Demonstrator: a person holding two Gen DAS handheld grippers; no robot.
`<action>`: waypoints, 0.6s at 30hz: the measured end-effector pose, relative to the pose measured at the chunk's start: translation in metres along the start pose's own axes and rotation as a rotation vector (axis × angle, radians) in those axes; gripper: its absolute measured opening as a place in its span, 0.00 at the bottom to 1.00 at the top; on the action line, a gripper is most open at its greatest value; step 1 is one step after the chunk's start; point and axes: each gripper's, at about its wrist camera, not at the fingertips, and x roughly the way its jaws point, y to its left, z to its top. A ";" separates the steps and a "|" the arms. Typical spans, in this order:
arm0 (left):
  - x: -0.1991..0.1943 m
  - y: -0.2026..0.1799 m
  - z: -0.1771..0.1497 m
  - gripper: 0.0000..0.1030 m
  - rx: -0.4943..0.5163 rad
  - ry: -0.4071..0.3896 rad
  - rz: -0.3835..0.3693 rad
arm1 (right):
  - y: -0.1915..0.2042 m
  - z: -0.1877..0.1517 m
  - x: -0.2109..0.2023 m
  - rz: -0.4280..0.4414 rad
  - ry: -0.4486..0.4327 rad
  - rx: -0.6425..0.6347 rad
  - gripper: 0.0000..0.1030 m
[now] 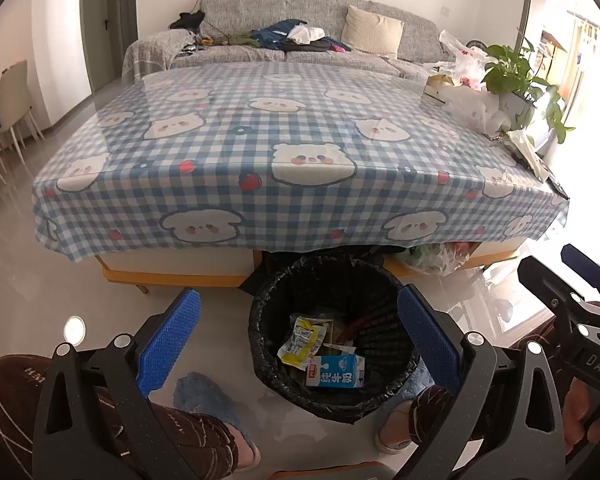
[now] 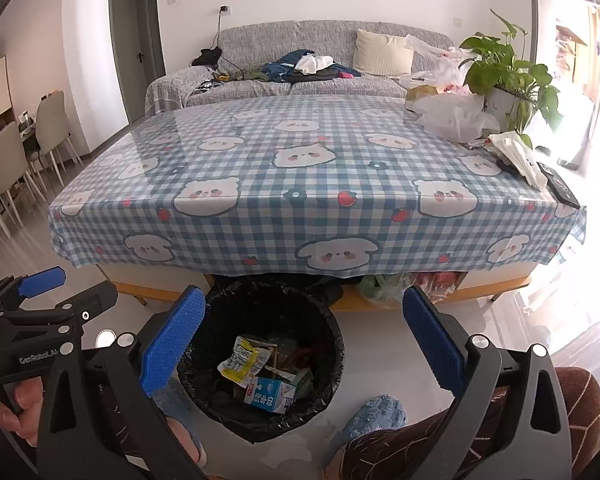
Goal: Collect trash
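1. My left gripper (image 1: 299, 342): jaws spread wide, blue pads (image 1: 168, 342) empty, touching nothing. It hangs above the trash bin (image 1: 260, 344), which sits between the pads in its view.
2. My right gripper (image 2: 304, 344): jaws likewise wide apart, nothing between them, no contact. The bin shows low and left of centre in its view.
3. Each gripper shows at the edge of the other's camera; they're side by side, apart.
4. The bin is round with a black liner and stands on the pale floor at the near edge of the low table (image 2: 300, 184), partly under the checked tablecloth overhang.
5. Inside the bin: a blue-and-white milk carton (image 1: 335, 371) on its side, a crumpled yellow wrapper (image 1: 300, 343) just beyond it, and other scraps I can't identify.
6. On the table's far-right corner: white plastic bags (image 2: 452, 116), a potted plant (image 2: 508, 76), tissues (image 2: 520, 158).
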 end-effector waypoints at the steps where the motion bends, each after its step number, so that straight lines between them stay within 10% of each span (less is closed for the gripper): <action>1: -0.001 0.001 0.000 0.94 -0.002 -0.001 -0.003 | 0.000 0.000 0.000 -0.002 0.001 -0.001 0.92; 18: -0.002 -0.003 0.001 0.94 0.004 -0.005 -0.011 | 0.001 0.000 0.004 -0.007 0.003 -0.008 0.92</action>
